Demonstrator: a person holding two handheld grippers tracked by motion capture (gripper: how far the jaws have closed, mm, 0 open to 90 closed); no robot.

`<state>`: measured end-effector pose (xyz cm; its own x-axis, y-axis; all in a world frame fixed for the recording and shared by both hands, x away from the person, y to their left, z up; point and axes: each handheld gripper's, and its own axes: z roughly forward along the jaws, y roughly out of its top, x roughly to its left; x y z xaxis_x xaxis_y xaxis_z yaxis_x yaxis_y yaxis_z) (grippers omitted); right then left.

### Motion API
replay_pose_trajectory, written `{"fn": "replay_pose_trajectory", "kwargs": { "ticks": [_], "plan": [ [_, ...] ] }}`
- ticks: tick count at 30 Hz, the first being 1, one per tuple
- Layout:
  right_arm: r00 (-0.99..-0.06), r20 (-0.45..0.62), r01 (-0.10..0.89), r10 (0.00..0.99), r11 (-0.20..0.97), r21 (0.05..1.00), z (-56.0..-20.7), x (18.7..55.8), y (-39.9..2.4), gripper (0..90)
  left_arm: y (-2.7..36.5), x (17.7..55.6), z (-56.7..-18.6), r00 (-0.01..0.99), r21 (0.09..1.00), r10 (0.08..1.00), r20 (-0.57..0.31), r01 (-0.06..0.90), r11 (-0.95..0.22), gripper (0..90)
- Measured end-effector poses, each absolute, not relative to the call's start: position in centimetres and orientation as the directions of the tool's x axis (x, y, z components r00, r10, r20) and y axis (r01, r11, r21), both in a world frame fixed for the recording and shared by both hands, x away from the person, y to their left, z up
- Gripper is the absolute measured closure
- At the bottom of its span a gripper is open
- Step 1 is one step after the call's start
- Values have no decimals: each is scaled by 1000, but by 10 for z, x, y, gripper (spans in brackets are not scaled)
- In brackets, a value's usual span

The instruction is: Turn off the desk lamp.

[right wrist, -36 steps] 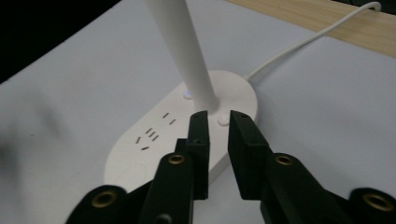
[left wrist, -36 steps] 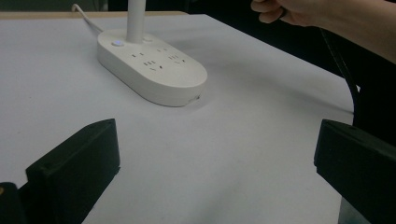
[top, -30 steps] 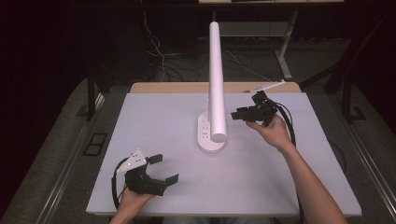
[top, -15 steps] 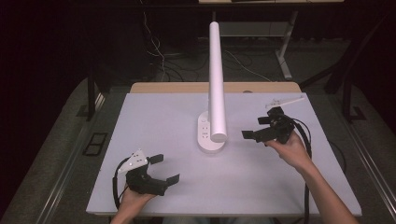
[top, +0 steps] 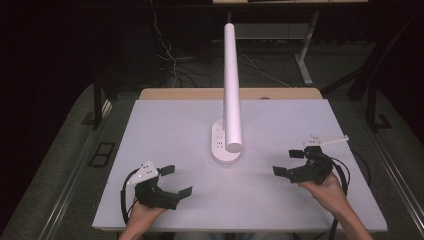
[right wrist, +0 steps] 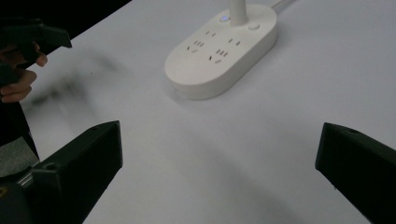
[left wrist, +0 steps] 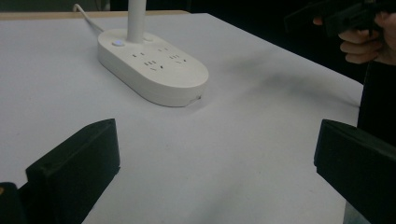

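- Compared with the earlier pictures, the right claw (top: pixel 288 163) has drawn back from beside the white pole toward the near right part of the worktop (top: pixel 165 120), and it now sits lower over the surface.
- Its jaws have just been opening; they now stand wide apart with nothing between them, as the right gripper view shows bare worktop between the two black jaws.
- The left claw (top: pixel 176 180) has kept its place at the near left; its jaws are also spread wide and hold nothing.
- The lamp base (top: pixel 223 145) has not shifted: it stands at the middle of the worktop, well apart from both claws and roughly between them.
- Count: two claws, two hands, one lamp base, one white pole (top: pixel 231 85) rising from it, one worktop.
- The lamp base is a white oval carrying several socket openings on its top face (left wrist: pixel 159 63), with a small lit button beside the foot of the pole (right wrist: pixel 224 18).
- A white cord (left wrist: pixel 86 16) leaves the far end of the base.
- In the left gripper view the right hand (left wrist: pixel 366 39) shows at the upper right, off the worktop's edge; in the right gripper view the left hand (right wrist: pixel 18 77) shows at the far left.
- Around the worktop lie a dark floor with cables (top: pixel 172 65) behind it and a metal table leg (top: pixel 306 55) at the back right.
- Nothing lies between either claw and the lamp base.
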<state>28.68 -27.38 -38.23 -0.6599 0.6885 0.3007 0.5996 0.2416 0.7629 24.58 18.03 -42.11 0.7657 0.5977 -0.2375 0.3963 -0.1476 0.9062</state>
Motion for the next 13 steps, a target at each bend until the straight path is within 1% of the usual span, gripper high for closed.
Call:
{"fn": "replay_pose_trajectory", "kwargs": {
  "ticks": [4, 13],
  "plan": [
    [-643, 304, 604, 703, 221, 766, -396, 273, -280, 7, 180, 246, -421, 766, 906, 598, -235, 395, -150, 0],
    [-628, 257, 597, 735, 242, 765, -415, 247, -279, 7, 180, 246, -421, 762, 905, 603, -238, 399, -146, 0]
  ]
}}
